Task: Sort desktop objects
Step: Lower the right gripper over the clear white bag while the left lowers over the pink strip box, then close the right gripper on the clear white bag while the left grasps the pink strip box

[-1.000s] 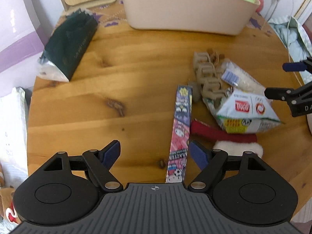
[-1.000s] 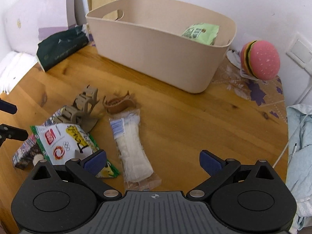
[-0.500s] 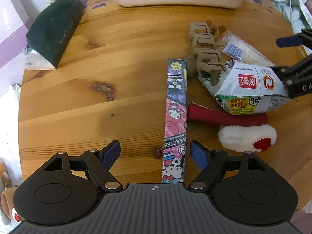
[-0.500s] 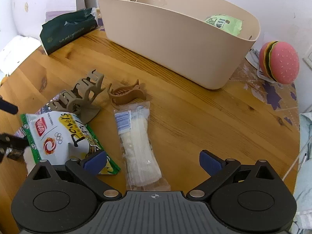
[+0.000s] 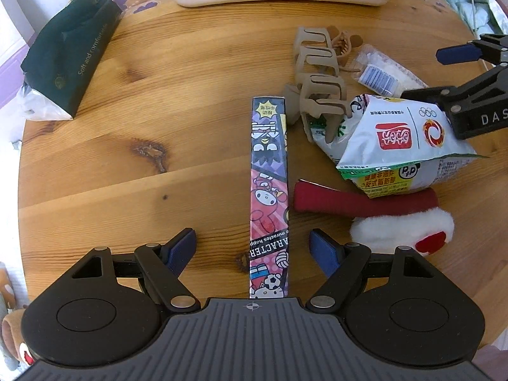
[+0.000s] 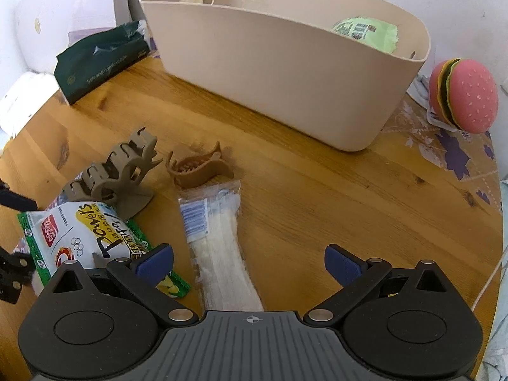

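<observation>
My left gripper (image 5: pixel 252 249) is open, its jaws on either side of the near end of a long cartoon-printed box (image 5: pixel 269 174) lying on the round wooden table (image 5: pixel 127 158). My right gripper (image 6: pixel 249 262) is open over a clear packet of white sticks (image 6: pixel 219 244); it also shows in the left wrist view (image 5: pixel 457 73). A white and green snack bag (image 6: pixel 76 235), a large taupe hair claw (image 6: pixel 117 171) and a small brown hair claw (image 6: pixel 198 170) lie to its left. A red and white plush piece (image 5: pixel 374 216) lies under the snack bag (image 5: pixel 403 143).
A beige basket (image 6: pixel 285 73) stands at the back with a green packet (image 6: pixel 365 31) inside. A dark green tissue pack (image 5: pixel 70 60) lies at the left. A pink burger toy (image 6: pixel 463 95) sits at the right by the wall.
My left gripper has moved forward and down so the cartoon box now lies between its open jaws. My right gripper has lowered toward the clear packet.
</observation>
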Available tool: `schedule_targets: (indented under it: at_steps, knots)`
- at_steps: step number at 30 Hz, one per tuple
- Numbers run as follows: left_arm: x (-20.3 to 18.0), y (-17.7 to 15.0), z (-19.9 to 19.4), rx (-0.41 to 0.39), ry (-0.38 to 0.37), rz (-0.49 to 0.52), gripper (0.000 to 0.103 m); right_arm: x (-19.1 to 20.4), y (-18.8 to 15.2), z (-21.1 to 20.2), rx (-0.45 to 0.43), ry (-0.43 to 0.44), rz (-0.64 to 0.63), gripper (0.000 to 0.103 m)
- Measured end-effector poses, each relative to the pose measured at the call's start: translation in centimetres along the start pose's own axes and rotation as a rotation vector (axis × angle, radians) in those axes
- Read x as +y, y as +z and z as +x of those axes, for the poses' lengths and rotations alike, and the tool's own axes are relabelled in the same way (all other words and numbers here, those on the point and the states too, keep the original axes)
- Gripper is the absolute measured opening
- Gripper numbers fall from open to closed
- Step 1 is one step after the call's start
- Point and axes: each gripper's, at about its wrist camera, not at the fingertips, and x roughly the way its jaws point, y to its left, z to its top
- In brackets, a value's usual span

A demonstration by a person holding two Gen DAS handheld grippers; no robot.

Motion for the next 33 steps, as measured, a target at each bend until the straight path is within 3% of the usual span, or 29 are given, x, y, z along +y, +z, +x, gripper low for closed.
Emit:
schedule_targets:
  at_steps: [7, 14, 18, 24, 27, 30, 33]
  knots:
    - [-0.1, 0.3, 0.1, -0.001, -0.001, -0.022, 0.08, -0.3, 0.3, 0.4, 0.006, 0.018, 0.002, 0.103]
    - [-0.3, 0.4, 0.1, -0.007, 0.002, -0.042, 0.08, -1.6, 1.0, 1.1, 0.083, 0.101, 0.008, 0.103]
    - [-0.3, 0.3, 0.1, -0.014, 0.003, -0.046, 0.08, -0.6, 0.9, 2.0, 0.133, 0.079, -0.1, 0.1]
    - [-0.5, 0.4, 0.1, -0.026, 0.004, -0.065, 0.08, 0.7, 0.3, 2.1, 0.103, 0.049, -0.158, 0.098]
    - [-0.7, 0.4, 0.0, -0.037, 0.009, -0.076, 0.079, 1.0, 0.2, 1.9, 0.085, 0.051, -0.151, 0.092]
    - [-0.7, 0.2, -0.2, -0.043, 0.01, -0.086, 0.076, 1.5, 0.3, 1.9, 0.07, 0.058, -0.146, 0.077]
    - [-1.0, 0.3, -0.5, -0.064, 0.007, -0.077, 0.053, 1.9, 0.3, 1.7, 0.064, 0.065, -0.159, 0.063]
